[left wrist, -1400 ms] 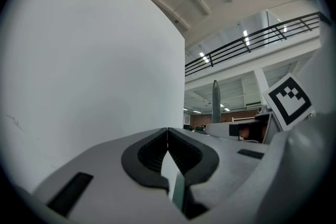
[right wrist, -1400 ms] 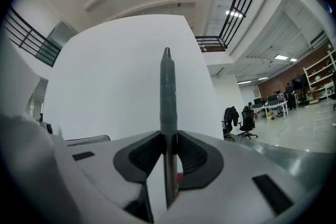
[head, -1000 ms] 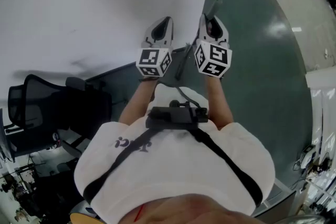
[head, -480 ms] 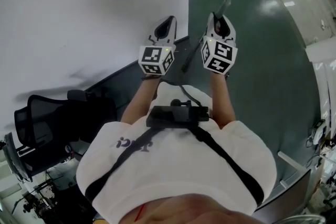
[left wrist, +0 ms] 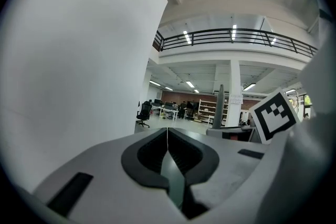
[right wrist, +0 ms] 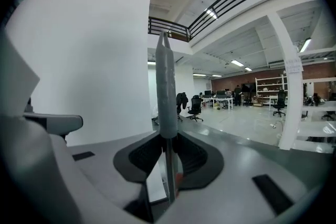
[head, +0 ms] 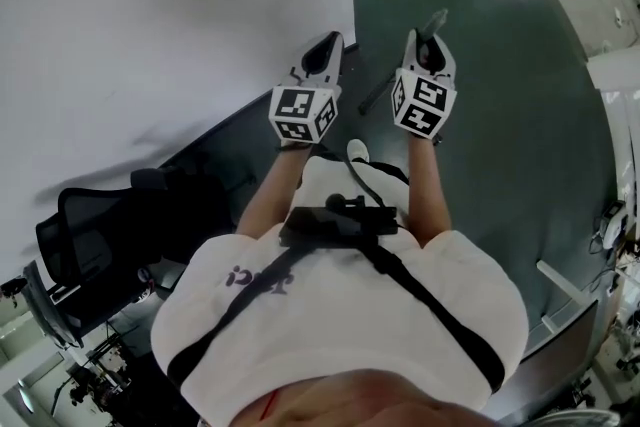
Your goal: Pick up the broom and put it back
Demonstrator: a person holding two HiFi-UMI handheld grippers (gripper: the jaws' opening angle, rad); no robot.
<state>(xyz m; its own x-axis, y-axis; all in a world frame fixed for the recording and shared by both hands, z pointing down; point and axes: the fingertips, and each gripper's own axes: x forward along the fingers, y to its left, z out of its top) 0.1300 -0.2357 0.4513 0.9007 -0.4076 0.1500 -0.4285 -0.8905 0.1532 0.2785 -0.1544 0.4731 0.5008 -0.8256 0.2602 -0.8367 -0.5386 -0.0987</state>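
Note:
The broom shows as a thin grey handle. Its capped end point(head: 437, 19) sticks out past my right gripper point(head: 430, 37), and the lower shaft point(head: 374, 96) slants down between the two grippers. In the right gripper view the handle point(right wrist: 166, 86) stands upright between the jaws of the right gripper point(right wrist: 167, 136), which is shut on it. The broom head is hidden. My left gripper point(head: 326, 49) is beside it to the left, near the white wall. In its own view the left gripper point(left wrist: 167, 136) is shut with nothing in it, and the handle point(left wrist: 220, 107) rises to its right.
A white wall point(head: 150, 15) fills the left side, its dark base point(head: 215, 140) running along the green floor point(head: 500, 115). A black office chair point(head: 110, 225) stands behind me at the left. Desks and chairs point(right wrist: 195, 107) stand far off across the hall.
Both grippers have moved forward and sunk a little, the right one still carrying the broom handle. The wall's edge has slid left in the view, and the chair has dropped lower left.

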